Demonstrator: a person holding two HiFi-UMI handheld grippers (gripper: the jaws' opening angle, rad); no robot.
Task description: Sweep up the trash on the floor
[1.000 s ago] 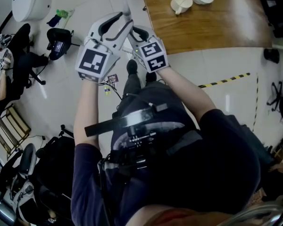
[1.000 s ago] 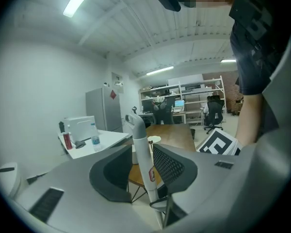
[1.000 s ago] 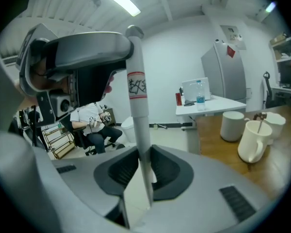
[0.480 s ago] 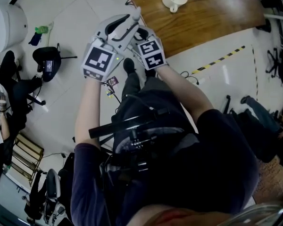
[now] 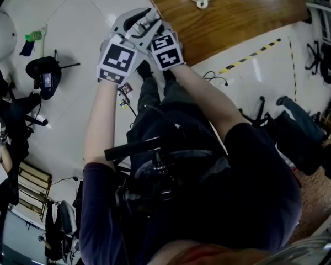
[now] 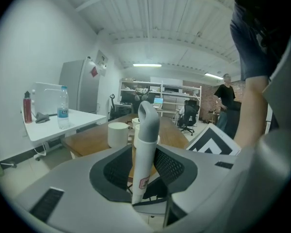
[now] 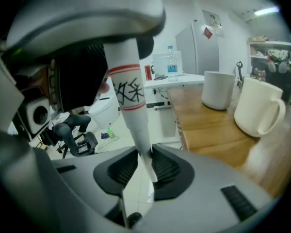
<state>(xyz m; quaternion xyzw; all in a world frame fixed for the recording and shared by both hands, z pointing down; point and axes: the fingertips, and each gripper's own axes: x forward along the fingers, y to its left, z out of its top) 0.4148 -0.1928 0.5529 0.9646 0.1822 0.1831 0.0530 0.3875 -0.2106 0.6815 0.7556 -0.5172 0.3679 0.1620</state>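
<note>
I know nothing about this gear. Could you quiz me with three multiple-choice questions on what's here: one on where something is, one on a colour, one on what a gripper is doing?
1. Where do the white mugs stand?
A on the floor
B on the wooden table
C on a chair

2. What colour is the cap on the end of the handle?
A red
B green
C grey

3. What is the left gripper doing?
A hanging open and empty
B gripping the handle
C holding a mug

Answers:
1 B: the right gripper view shows both mugs on the brown tabletop.
2 C: the rounded tip above the white tube is grey.
3 B: the left gripper view shows the tube clamped between its dark pads.
</note>
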